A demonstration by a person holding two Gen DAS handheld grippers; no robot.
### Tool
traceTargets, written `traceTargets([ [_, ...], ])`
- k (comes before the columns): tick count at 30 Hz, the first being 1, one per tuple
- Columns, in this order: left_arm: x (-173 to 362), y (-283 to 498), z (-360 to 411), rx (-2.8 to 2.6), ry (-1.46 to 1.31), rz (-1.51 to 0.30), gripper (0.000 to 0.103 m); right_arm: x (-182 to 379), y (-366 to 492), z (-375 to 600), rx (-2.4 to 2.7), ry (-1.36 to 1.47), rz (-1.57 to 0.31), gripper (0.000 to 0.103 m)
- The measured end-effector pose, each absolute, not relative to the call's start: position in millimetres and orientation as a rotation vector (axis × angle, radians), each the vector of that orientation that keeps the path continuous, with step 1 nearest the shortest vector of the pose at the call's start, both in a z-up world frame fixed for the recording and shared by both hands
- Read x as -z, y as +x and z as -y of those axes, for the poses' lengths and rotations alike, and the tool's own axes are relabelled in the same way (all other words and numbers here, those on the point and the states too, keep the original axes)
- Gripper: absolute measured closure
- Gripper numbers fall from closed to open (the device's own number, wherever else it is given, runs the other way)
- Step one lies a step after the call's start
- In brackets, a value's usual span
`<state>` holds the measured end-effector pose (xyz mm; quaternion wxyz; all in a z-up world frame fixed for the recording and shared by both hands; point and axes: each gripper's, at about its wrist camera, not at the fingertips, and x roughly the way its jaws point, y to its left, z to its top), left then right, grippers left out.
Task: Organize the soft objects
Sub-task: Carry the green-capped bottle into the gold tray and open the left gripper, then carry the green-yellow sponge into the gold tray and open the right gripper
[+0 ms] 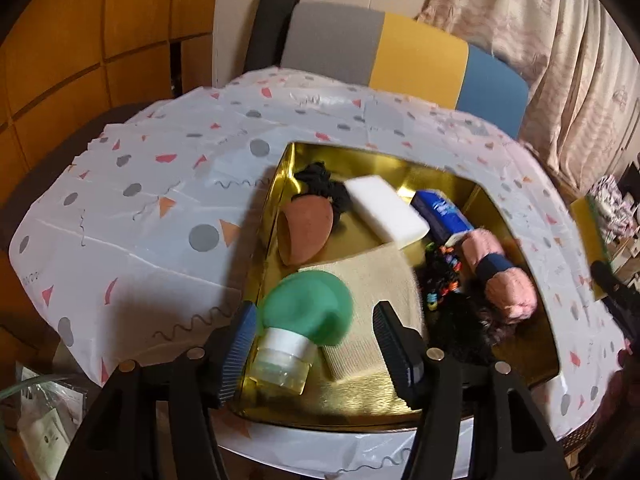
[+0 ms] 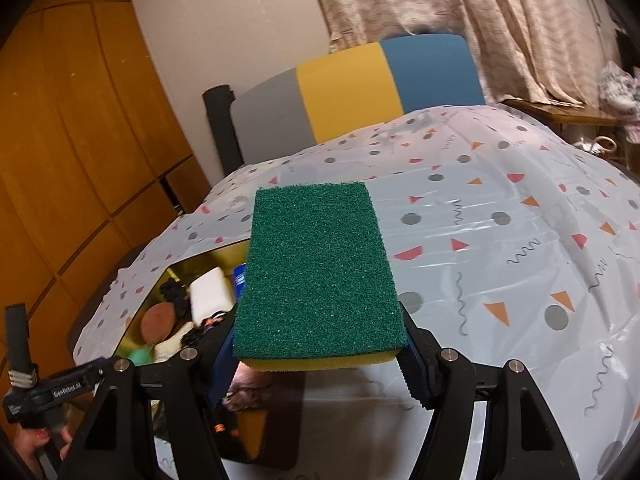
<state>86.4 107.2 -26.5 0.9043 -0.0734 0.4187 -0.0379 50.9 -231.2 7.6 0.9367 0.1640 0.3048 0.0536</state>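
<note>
A gold tray [image 1: 516,372] on the table holds soft things: a green squeeze bottle [image 1: 304,316] with a clear cap, a beige cloth [image 1: 380,296], a brown carrot toy [image 1: 306,230], a white sponge [image 1: 386,210], a blue packet [image 1: 442,214], a pink roll [image 1: 500,272] and black hair ties. My left gripper [image 1: 316,356] is open, its jaws either side of the green bottle's neck. My right gripper [image 2: 320,364] is shut on a green-and-yellow scrub sponge [image 2: 316,276] and holds it above the table, right of the tray [image 2: 224,254]. The sponge also shows in the left wrist view [image 1: 592,236].
The table wears a white plastic cover [image 1: 140,200] with coloured shapes. A grey, yellow and blue chair back [image 1: 416,56] stands behind it. Wooden cabinets are at the left, curtains at the right. The other hand-held gripper [image 2: 32,392] shows at the lower left of the right wrist view.
</note>
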Motion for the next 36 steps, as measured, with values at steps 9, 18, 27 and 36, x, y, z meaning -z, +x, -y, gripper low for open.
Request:
traceTargets([
  [9, 16.8, 68.3, -82.8, 0.178, -0.154, -0.835, 0.042, -2.0, 45.5, 201.7, -0.19, 0.301, -0.674, 0.034],
  [18, 14.7, 57.7, -67.6, 0.224, -0.153, -0.832, 0.042, 2.1, 46.7, 179.8, -0.204, 0.22, -0.734, 0.034],
  [27, 7.9, 55.4, -78.3, 0.187, -0.185, -0.819, 0.042, -2.9, 60.1, 141.8, -0.218, 0.123, -0.769, 0.034],
  [36, 4.5, 52.4, -89.8, 0.153, -0.212, -0.827, 0.042, -8.4, 73.2, 104.4, -0.255, 0.066, -0.783, 0.034],
])
